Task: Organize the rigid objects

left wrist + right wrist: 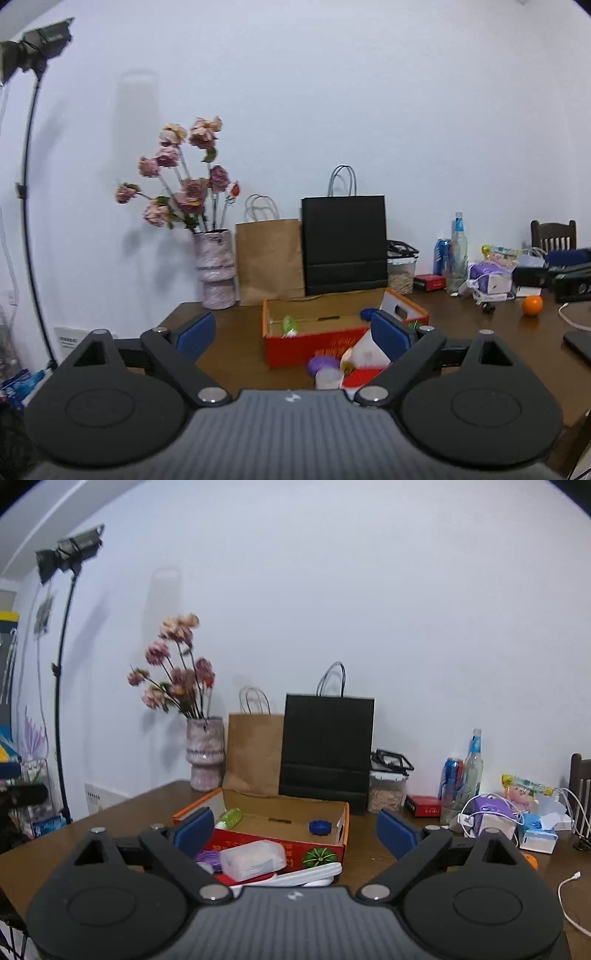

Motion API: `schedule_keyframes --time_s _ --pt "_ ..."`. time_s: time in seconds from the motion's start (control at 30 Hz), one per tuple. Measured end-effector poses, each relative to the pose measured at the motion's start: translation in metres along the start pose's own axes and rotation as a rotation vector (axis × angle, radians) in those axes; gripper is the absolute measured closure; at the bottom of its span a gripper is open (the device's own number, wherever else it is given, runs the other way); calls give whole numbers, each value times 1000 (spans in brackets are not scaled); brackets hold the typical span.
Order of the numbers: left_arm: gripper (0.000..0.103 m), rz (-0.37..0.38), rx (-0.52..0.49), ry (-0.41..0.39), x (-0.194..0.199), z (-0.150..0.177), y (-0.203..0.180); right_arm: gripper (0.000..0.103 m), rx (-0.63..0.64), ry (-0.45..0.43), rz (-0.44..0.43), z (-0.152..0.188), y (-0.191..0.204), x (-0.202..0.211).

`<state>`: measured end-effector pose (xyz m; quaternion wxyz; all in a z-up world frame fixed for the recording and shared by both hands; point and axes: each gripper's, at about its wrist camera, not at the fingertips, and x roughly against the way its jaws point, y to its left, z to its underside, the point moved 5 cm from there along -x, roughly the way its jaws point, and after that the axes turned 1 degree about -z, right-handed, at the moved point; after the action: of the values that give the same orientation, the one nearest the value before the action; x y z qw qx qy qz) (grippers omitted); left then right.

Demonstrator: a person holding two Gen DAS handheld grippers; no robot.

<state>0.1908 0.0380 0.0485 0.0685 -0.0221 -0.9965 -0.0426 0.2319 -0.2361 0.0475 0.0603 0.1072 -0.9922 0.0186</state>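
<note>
The brown bench (369,853) carries an open red cardboard box (280,843), ahead of both hand-held grippers. The left hand-held gripper (293,332) and the right hand-held gripper (295,829) are spread wide, holding nothing. Inside the box lie a green tube (229,818) and a blue cap (319,827); a clear plastic case (253,859) sits just in front. Only the left view shows the orange (532,305); only the right shows the box's watermelon print (319,856).
</note>
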Motion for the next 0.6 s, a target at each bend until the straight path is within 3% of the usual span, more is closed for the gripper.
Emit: schedule_keyframes --time_s 0.3,0.6 --pt "1 -109 59 -28 73 37 17 0 -4 -28 -62 37 42 86" --pt "0 -88 70 -6 106 65 9 0 -2 54 -103 69 74 129"
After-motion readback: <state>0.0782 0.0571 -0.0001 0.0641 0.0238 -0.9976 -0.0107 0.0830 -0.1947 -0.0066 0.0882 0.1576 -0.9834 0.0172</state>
